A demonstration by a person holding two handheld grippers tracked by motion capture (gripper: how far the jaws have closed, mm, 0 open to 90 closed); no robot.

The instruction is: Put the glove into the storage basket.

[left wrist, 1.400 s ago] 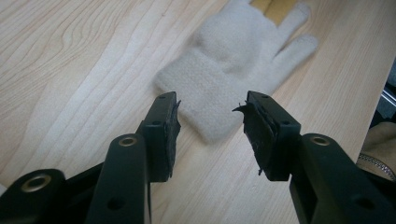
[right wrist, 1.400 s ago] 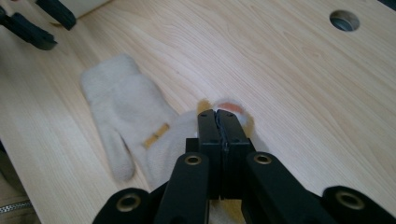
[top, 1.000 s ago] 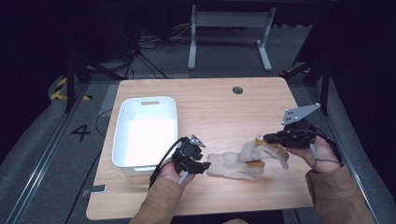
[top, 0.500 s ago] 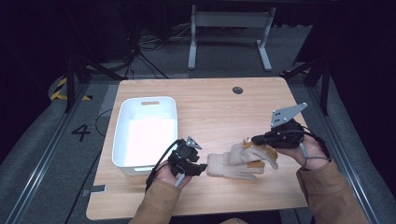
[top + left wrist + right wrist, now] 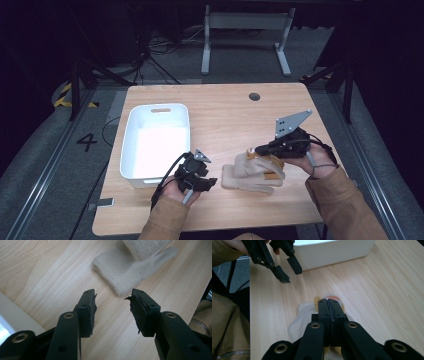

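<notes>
Beige knit gloves [image 5: 252, 172], soft and fuzzy w/ orange trim, are lying on the wood table [image 5: 225, 115] just right of the white plastic bin [image 5: 156, 140], near the table's front edge; bare wood is lying open behind them. Left gripper [image 5: 210, 182] is hovering between bin and gloves, jaws spread, gripping nothing, cuff just ahead. Right gripper [image 5: 257, 150] is sitting over the gloves' top end w/ jaws pressed together; can't tell if fabric is pinched.

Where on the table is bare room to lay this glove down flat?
Bare wood lies behind the gloves, between the white bin and the table's far right edge, up to the grommet hole. It is crowded in front: left claw, right claw and gloves sit close together.
</notes>
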